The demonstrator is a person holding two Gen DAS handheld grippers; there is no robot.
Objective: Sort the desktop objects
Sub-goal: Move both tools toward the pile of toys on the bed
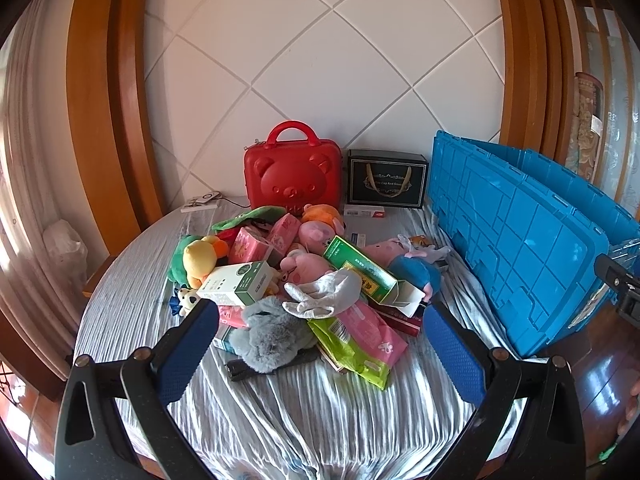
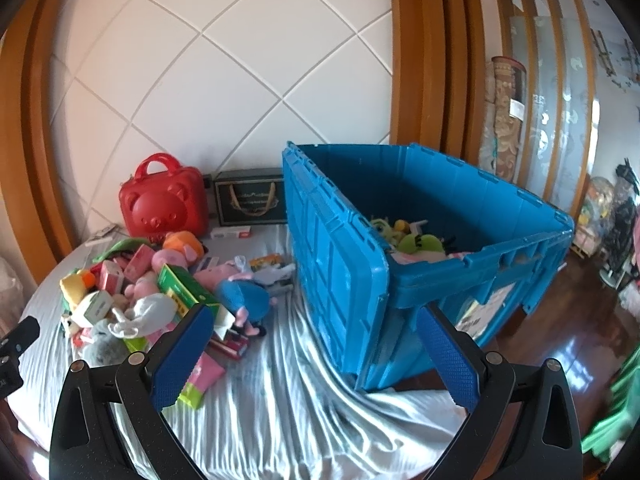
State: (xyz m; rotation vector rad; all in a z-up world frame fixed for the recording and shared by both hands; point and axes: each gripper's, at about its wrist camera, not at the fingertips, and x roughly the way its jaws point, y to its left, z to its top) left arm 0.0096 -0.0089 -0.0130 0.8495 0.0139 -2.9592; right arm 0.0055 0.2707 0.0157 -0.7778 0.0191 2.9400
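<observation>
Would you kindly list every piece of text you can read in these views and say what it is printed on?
"Tea Cup And Sauc…", partly covered by the handle: black gift box.
White-and-green box: print too small to read.
Green carton: characters blurred.
Pink packets: unreadable.
Blue crate label: blurred.

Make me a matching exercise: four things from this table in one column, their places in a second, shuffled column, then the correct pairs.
Things:
1. red bear case
2. grey plush
3. green plush
4. black gift box

Places:
A. inside the blue crate
B. at the near edge of the pile
C. by the wall, left of the black gift box
D. by the wall, between the case and the crate

Pairs: 1-C, 2-B, 3-A, 4-D
</observation>
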